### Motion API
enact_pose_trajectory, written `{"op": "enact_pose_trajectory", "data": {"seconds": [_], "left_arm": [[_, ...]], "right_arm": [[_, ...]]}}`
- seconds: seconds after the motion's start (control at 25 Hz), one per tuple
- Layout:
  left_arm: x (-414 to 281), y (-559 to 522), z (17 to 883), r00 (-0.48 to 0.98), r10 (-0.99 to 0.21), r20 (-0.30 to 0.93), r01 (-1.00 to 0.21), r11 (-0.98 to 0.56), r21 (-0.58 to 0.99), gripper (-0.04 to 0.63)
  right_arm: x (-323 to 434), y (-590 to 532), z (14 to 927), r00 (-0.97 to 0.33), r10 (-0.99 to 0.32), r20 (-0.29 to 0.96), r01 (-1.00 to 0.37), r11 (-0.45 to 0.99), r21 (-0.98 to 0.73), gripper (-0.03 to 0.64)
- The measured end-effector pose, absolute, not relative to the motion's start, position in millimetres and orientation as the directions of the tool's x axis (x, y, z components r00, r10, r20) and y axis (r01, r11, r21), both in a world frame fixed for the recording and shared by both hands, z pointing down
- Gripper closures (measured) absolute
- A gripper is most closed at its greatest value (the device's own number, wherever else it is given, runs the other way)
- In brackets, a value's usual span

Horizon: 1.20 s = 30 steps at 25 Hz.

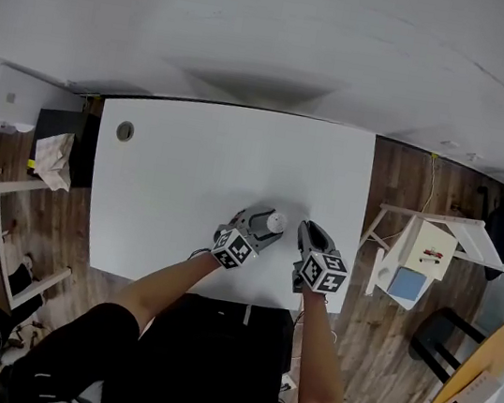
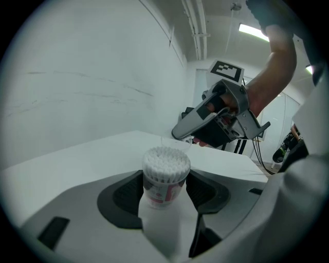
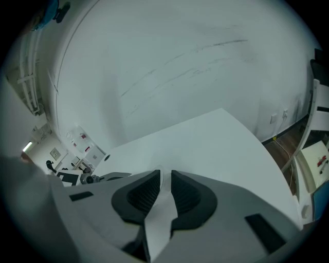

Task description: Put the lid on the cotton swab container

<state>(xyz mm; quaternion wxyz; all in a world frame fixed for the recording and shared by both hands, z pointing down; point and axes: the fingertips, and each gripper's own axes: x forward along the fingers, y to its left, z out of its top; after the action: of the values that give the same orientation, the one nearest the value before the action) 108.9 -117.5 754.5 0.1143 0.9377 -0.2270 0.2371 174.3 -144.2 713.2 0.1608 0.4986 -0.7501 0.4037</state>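
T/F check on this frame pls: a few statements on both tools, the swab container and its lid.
1. The left tool is clamped on the cotton swab container. True.
2. The lid already sits on the container. False: the swab tips are exposed, and the clear lid is off to the side in the right tool.
3. The right tool's jaws stand wide apart and empty. False: they are nearly together, pinching the thin clear lid.
4. Both tools are over the white table. True.
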Motion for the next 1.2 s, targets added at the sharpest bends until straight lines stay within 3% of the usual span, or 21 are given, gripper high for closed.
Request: {"op": "enact_pose_trajectory", "data": {"seconds": [0.56,1.2], "left_arm": [[107.1,-117.8,757.1,0.792,-0.353,0.498,-0.463,-0.879,0.113,0.331],[111.6,-117.3,758.8,0.793,-0.349,0.499,-0.453,-0.886,0.101,0.333]], "right_arm": [[146.9,-140.0,676.9,-0.526,-0.634,0.566,-0.827,0.226,-0.515,0.536],[109.3,-126.1,674.0,-0.639,-0.540,0.549,-0.763,0.349,-0.544,0.518]]}}
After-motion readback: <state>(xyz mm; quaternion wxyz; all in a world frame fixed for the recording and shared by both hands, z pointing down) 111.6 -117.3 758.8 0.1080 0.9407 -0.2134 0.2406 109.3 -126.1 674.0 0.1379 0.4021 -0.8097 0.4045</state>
